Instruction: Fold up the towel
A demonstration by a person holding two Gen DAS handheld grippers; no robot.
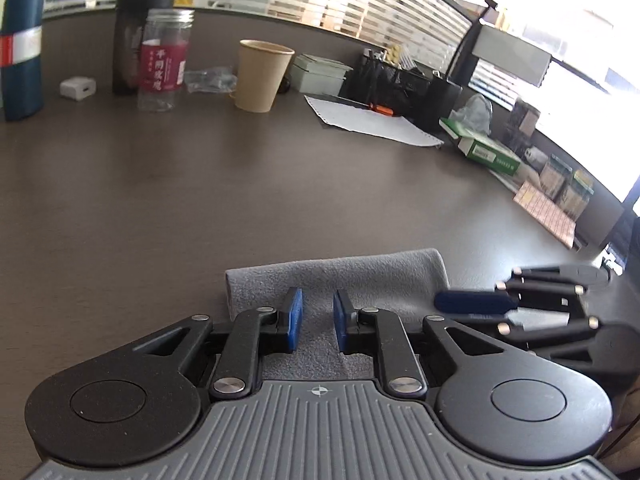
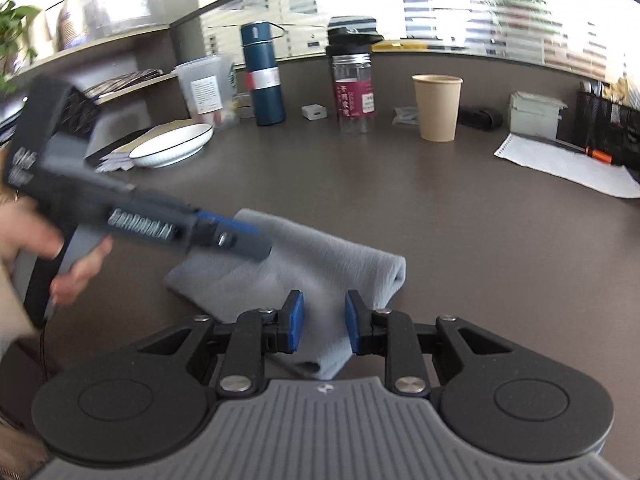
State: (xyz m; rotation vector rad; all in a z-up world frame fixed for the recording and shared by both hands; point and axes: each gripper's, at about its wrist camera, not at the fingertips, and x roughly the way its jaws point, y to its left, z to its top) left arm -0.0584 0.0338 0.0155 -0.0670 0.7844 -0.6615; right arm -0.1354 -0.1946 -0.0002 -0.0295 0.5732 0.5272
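On the dark desk (image 2: 440, 216), at six o'clock of both views: one grey towel (image 2: 320, 256), folded into a flat bundle. Two grippers, left gripper (image 1: 316, 314) and right gripper (image 2: 324, 320), pads slightly apart over it, gripping nothing (apparently let go). At twelve o'clock: one paper cup (image 2: 436, 108), three bottles, kept clear.

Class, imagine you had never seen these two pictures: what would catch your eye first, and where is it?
The folded grey towel on the dark desk, right in front of both grippers. The left gripper and the right gripper each hang over it with blue pads apart, gripping nothing. Behind stand a tan paper cup and a blue flask.
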